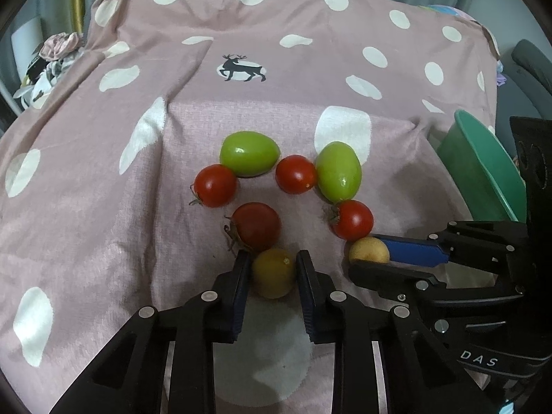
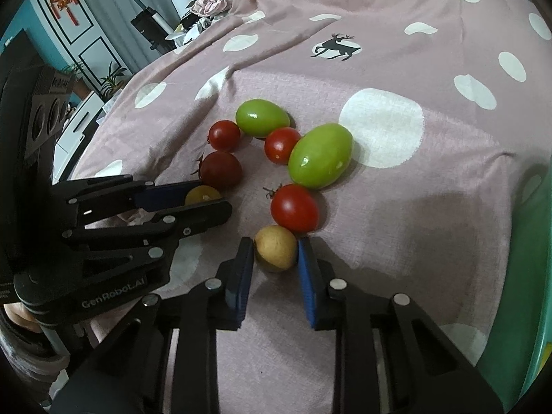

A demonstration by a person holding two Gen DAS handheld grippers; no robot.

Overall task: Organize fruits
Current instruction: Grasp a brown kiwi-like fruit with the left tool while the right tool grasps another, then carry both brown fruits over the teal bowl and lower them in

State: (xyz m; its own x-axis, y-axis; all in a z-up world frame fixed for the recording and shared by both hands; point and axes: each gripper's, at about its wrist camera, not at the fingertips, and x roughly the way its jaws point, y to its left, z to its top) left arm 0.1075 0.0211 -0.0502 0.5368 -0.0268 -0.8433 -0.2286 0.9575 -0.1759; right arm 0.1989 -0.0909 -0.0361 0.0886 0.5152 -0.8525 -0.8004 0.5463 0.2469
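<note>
On a pink polka-dot cloth (image 1: pixel 103 214) lie two green fruits (image 1: pixel 249 153) (image 1: pixel 338 170) and several red tomatoes, one of them (image 1: pixel 215 185) at the left of the cluster. Low in the left wrist view, my left gripper (image 1: pixel 273 256) is shut on a yellow tomato (image 1: pixel 273 277), a pad pressing each side. My right gripper (image 2: pixel 276 241) is shut on a pale yellow fruit (image 2: pixel 276 253) just below a red tomato (image 2: pixel 294 208). Each view shows the other gripper from the side: the right gripper (image 1: pixel 365 252) and the left gripper (image 2: pixel 211 196). Both held fruits rest on the cloth.
A green bowl (image 1: pixel 483 172) stands at the right edge of the cloth, close to the right gripper. Folds raise the cloth behind the fruits. Clutter and clothes (image 2: pixel 207 7) lie beyond the far left edge.
</note>
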